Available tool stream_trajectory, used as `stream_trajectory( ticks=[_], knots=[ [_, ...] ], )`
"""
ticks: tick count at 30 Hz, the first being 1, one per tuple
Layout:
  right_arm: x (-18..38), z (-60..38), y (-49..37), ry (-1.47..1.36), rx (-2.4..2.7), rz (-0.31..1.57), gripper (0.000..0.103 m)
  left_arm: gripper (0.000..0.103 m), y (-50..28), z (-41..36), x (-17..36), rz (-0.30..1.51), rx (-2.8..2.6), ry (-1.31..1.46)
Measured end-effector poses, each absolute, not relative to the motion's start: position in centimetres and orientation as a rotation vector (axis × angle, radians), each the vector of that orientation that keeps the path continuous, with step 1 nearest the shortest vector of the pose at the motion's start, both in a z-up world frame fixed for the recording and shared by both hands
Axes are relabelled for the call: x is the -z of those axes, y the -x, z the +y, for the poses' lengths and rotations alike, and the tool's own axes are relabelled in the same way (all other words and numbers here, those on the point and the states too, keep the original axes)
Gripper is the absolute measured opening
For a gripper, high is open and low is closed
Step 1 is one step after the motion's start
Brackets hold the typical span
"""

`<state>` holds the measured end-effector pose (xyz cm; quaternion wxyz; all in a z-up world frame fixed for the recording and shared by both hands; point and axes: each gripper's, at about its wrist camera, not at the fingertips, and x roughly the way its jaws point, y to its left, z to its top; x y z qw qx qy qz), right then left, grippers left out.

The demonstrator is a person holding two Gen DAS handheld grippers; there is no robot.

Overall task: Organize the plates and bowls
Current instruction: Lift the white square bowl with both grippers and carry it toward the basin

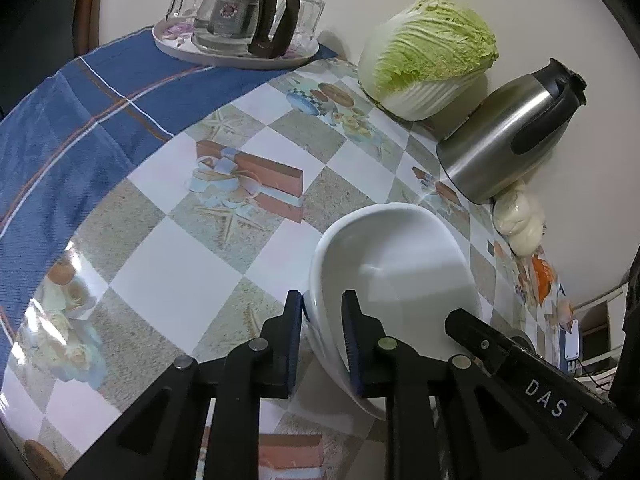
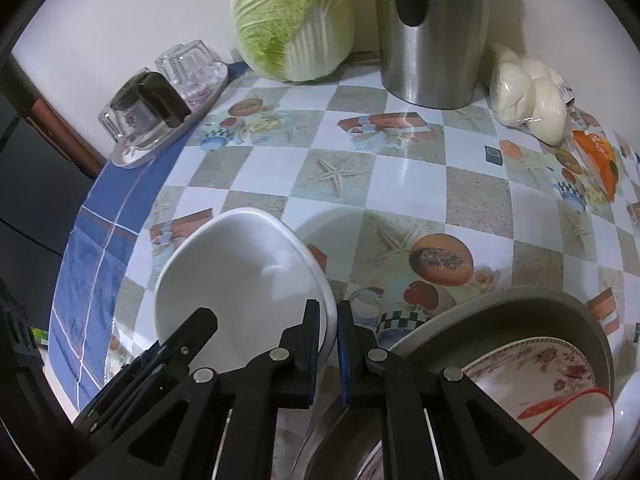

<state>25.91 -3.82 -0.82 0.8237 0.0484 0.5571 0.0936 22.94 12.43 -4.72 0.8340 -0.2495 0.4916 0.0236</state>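
Both sets of jaws are clamped on opposite rims of the white bowl: the left gripper low centre, the right gripper likewise. The bowl tilts above the worktop; a patterned plate lies lower right, cabbage upper right.
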Motion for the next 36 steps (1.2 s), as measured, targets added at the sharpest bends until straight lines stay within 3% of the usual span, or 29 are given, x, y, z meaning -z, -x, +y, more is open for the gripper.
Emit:
stream_trajectory(
  ticks=[18, 36],
  knots=[
    [-6.5, -6.0, -19.5, -0.164, -0.246, 1.028, 0.010, 0.020, -17.4, 10.7, -4.5, 0.866, -0.016, 0.410],
    [-7.9, -11.2, -12.8, -0.275, -0.230, 0.958, 0.011, 0.020, -12.6, 6.0, -6.1, 0.847, 0.048, 0.311]
  ],
)
